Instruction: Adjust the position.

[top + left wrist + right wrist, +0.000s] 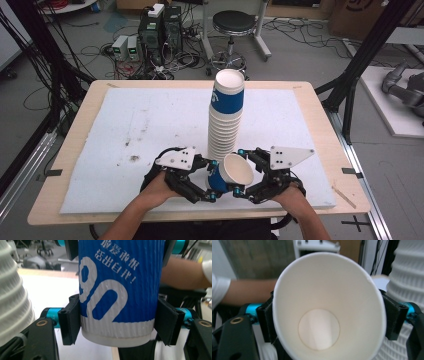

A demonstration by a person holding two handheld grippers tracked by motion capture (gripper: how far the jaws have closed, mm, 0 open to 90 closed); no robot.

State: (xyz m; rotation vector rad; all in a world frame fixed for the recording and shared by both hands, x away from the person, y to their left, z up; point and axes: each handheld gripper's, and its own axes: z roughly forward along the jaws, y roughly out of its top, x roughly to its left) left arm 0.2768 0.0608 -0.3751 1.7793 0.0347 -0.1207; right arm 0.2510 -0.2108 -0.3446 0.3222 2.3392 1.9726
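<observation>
two grippers on one cup

the left gripper clamps the cup near its base; the right gripper has its jaws beside the rim, grip unclear. the cup lies tilted just before the stack.

One loose paper cup; one tall stack of cups; two grippers; one table

Each gripper was black, with cyan fittings at the jaws and a grey three-cornered plate on top bearing dark screws.
</observation>
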